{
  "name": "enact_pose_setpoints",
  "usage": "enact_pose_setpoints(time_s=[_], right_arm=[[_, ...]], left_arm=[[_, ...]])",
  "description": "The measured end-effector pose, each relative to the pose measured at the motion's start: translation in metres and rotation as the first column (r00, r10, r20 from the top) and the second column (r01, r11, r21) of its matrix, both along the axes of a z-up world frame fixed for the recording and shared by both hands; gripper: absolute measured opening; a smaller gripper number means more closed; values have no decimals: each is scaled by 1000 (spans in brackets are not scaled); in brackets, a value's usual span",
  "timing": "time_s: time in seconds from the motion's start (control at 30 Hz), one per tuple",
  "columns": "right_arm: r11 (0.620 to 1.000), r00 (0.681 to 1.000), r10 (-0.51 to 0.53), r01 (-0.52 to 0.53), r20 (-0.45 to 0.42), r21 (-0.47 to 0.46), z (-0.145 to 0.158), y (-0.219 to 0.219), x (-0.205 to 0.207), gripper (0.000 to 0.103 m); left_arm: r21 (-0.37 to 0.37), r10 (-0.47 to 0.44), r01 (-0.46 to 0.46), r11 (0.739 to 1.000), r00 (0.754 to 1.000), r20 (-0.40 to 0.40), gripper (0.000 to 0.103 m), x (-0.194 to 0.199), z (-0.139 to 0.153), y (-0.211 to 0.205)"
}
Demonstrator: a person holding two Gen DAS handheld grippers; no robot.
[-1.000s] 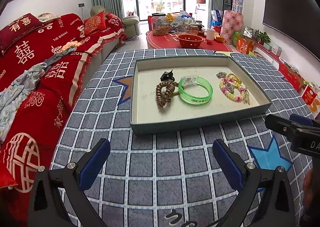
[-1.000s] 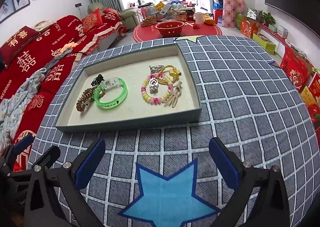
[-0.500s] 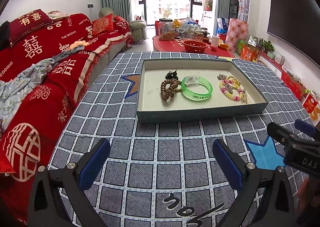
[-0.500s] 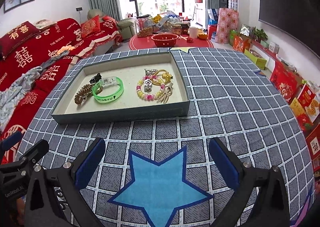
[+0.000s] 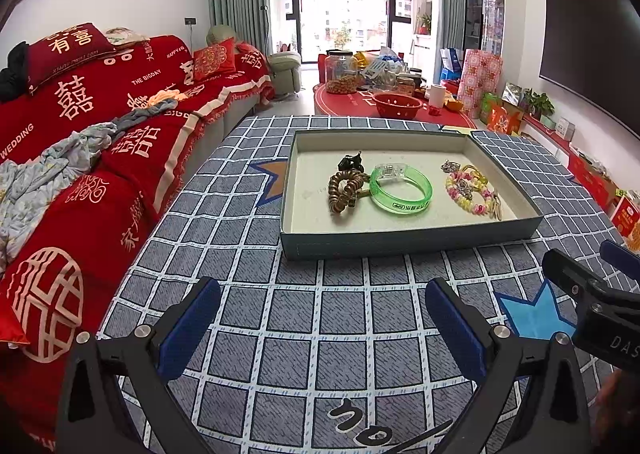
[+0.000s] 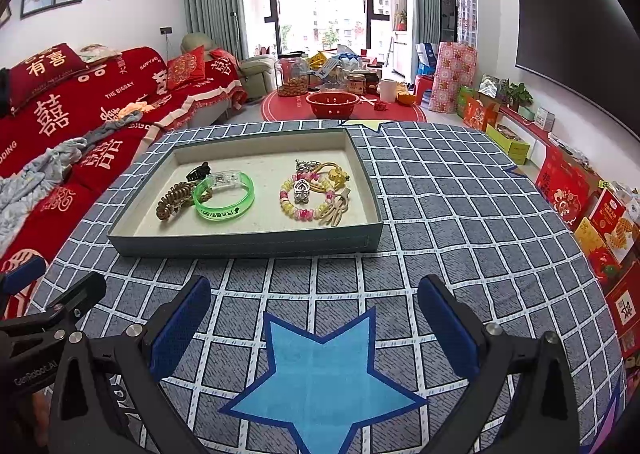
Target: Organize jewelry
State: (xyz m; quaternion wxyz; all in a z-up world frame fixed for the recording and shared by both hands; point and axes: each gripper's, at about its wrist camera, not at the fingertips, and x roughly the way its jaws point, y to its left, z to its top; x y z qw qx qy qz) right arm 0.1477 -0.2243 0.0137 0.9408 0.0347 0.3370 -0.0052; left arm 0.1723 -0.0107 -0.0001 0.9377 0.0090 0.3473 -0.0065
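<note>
Both tongs (image 5: 322, 328) (image 6: 314, 326) short of tray (image 6: 244, 244)

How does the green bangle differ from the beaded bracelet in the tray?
The green bangle is one translucent green band with a printed label and a clear block; the beaded bracelet is a string of pink, yellow and white beads. The bangle lies left of centre against a brown coiled hair tie; the bracelet lies to the right among charms. Both lie flat in the tray.

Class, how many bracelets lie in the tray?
2: a green bangle left of centre, a beaded bracelet to its right in the tray. Tangled pieces may hide more.
</note>
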Motion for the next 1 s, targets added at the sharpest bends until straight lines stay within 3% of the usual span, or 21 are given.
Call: enact_pose_setpoints(time_s=[1.0], right_arm=[[1000,998,-3,2,61,11,10,5,2,103]], left_arm=[[5,19,-19,1000,999,31,103,5,6,2]])
